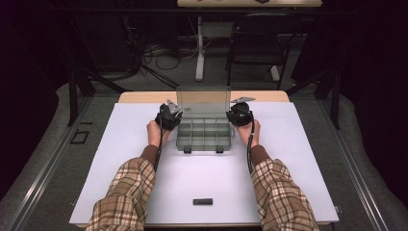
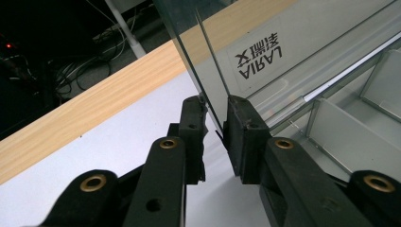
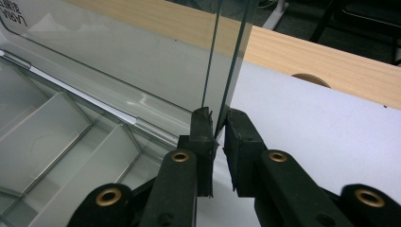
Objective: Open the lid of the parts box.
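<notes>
While a small black bar-shaped object (image 1: pixel 202 201) lies alone near the table's (image 1: pixel 120 159) near edge, on the white sheet that covers it, the person's plaid-sleeved forearms reach forward to either side of a clear grey plastic compartment box (image 1: pixel 204 136). The box sits toward the far edge, at the middle, its divided tray open and its transparent hinged lid (image 1: pixel 202 100) standing upright at the back. The left tool (image 2: pixel 215 125) is closed on the lid's left side edge, its two black jaws pinching the thin panel between them. The right tool (image 3: pixel 218 126) grips the lid's right side edge in the same way. Beyond the lid runs the bare wooden strip (image 2: pixel 118 85) of the table's far edge.
</notes>
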`<state>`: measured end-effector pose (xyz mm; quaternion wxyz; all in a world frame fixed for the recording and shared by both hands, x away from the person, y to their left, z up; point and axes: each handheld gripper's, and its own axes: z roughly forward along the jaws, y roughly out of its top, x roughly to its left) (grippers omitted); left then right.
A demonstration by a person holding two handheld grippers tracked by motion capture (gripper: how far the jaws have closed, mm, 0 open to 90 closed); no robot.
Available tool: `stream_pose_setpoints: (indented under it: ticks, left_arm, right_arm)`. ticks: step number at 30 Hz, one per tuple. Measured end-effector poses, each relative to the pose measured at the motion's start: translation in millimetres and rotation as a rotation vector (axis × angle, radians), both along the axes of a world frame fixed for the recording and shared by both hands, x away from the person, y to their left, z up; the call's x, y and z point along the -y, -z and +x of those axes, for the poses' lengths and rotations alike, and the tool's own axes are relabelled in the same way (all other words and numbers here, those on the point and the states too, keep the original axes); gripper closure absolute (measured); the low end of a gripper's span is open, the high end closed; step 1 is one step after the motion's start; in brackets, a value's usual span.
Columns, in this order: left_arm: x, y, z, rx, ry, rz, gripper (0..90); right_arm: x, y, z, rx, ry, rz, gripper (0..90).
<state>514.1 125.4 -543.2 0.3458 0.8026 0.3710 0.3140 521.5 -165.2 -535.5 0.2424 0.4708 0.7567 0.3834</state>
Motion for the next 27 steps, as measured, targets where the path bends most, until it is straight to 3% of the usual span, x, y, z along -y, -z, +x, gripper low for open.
stream_pose_setpoints:
  ticks: [15, 17, 20, 21, 23, 27]
  left_arm:
    - [0.8, 0.6, 0.2, 0.016, -0.009, 0.023, 71.3]
    - [1.6, -0.2, -0.3, 0.04, -0.031, 0.052, 67.1]
    - [0.3, -3.5, -2.1, 0.066, -0.052, 0.039, 47.9]
    - [0.0, -5.0, -3.0, 0.072, -0.062, 0.032, 38.4]
    - [-1.9, -9.2, -5.1, 0.066, -0.063, -0.001, 31.4]
    - [-6.7, -15.4, -10.4, 0.037, -0.046, -0.024, 21.7]
  right_arm:
    - [-2.4, 1.2, 1.9, -0.015, 0.023, 0.003, 79.1]
    - [-2.5, 1.8, 2.3, -0.014, 0.026, -0.001, 77.7]
    - [-1.9, 0.8, 1.9, -0.004, 0.035, 0.0, 62.2]
    - [-1.1, -0.2, 1.4, -0.002, 0.034, 0.006, 52.9]
    - [0.7, -2.2, 0.5, 0.002, 0.037, 0.015, 43.8]
    - [6.6, -7.0, -4.0, 0.004, 0.001, 0.045, 30.1]
